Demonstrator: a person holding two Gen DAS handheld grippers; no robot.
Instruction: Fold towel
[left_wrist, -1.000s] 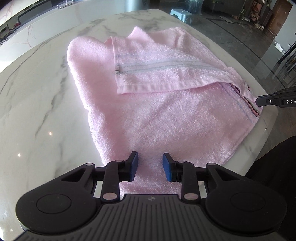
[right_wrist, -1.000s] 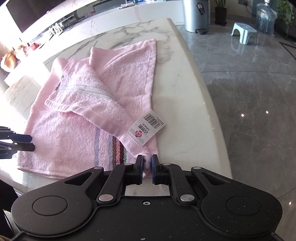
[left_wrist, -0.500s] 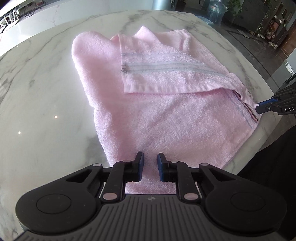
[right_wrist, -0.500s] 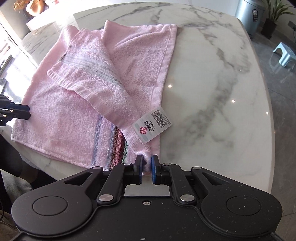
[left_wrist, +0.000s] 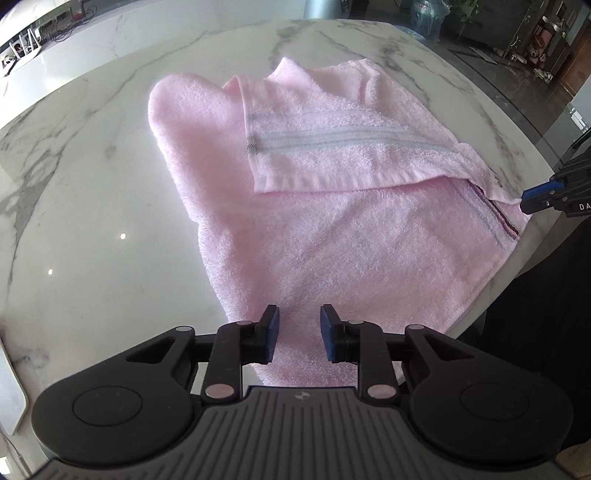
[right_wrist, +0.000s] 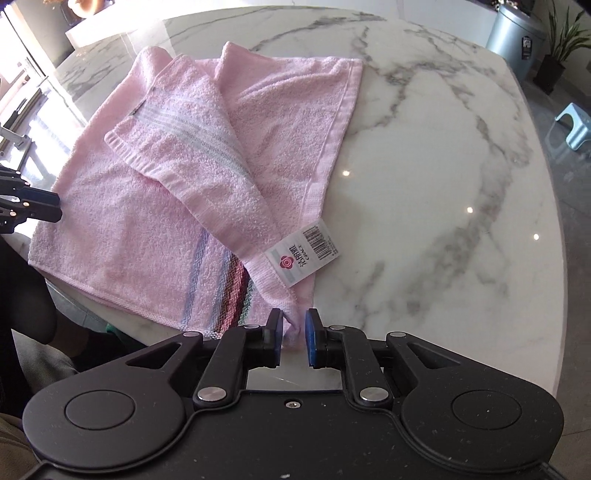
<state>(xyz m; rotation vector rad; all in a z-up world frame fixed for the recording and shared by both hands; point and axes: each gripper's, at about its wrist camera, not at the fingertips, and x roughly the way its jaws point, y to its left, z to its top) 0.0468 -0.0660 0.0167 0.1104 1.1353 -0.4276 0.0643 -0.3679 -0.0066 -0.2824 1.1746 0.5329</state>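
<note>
A: Largest first: marble bench (right_wrist: 443, 192), white with grey veins, rounded at the corners.

B: Spread across it, pink terry towel (left_wrist: 332, 236), partly folded. One flap turned back diagonally over the lower layer, grey woven stripes showing on the flap. Near edge hanging a little past the bench rim.

A: Darker band of blue, maroon and green stripes (right_wrist: 229, 291) at the towel's near end in the right wrist view.

B: Left tongs (left_wrist: 298, 332) next: blue pads parted, just opened wider, straddling the towel's near corner. Terry lying between the pads, neither one pressing on it.

A: Right tongs (right_wrist: 294, 332): narrower gap, just eased open too. A bunched towel corner standing in the gap, brushing the left pad, clear of the right pad. No squeeze seen.

B: Smallest: white paper tag (right_wrist: 303, 254) with barcode and a red flower mark, fixed to the hem just beyond the right tongs, lying partly on marble.

A: Off the bench, grey bin (right_wrist: 513, 33) and pale blue stool (right_wrist: 572, 122) on the dark floor.
</note>
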